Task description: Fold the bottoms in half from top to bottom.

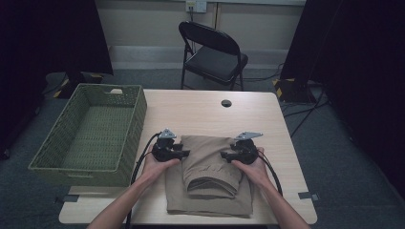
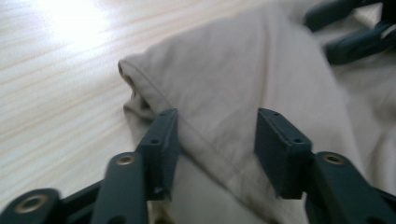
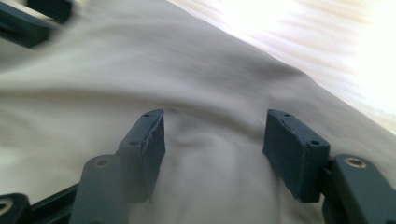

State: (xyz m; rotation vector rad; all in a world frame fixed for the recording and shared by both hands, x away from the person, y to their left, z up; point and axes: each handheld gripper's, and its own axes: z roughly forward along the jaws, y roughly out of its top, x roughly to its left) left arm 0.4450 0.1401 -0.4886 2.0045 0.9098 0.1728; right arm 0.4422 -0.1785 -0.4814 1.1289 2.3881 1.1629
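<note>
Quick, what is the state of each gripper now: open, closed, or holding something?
Left gripper: open, jaws apart over a folded edge of the beige trousers, not clamped.
Right gripper: open, jaws apart over the trousers, holding nothing.

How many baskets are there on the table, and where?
1. The green woven basket stands at the table's left edge, to the left of the folded tan garment and apart from it. Nothing seems to lie in it, and no other basket is visible.
</note>
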